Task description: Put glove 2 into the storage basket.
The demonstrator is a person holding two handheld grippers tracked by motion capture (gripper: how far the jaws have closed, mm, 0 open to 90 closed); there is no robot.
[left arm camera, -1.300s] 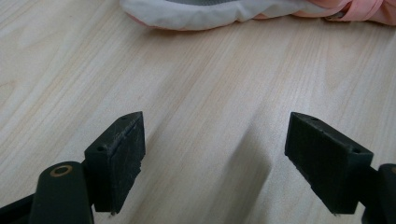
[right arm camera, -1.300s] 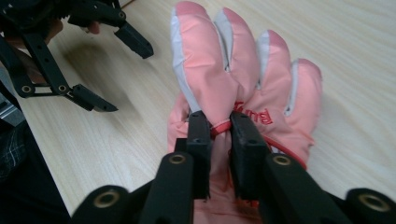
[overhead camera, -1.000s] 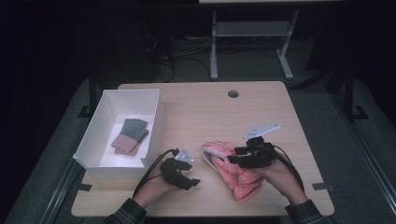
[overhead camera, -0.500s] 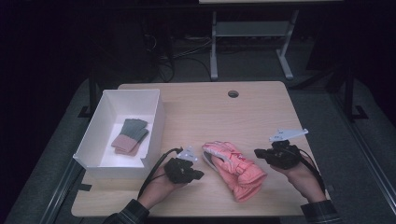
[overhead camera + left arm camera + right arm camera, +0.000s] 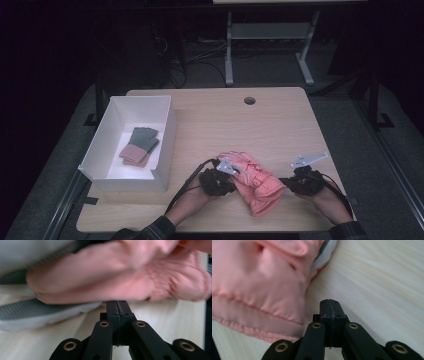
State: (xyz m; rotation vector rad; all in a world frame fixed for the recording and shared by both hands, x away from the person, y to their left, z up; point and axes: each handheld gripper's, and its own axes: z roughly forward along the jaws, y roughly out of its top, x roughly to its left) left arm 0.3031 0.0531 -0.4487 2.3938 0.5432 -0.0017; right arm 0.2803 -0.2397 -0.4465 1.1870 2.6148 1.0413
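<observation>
Open box (image 5: pixel 112 131) set at the table's (image 5: pixel 270 120) left edge, folded socks (image 5: pixel 139 145) laid inside it, padded gloves (image 5: pixel 252 181) placed right of the box near the front edge, flanked by left gripper (image 5: pixel 218 181) and right gripper (image 5: pixel 304 181), cable hole (image 5: pixel 249 100) found behind.

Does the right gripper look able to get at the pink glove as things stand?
Probably yes. The right gripper sits just beside the glove with only bare table between; its jaws are shut and would have to open first.
</observation>
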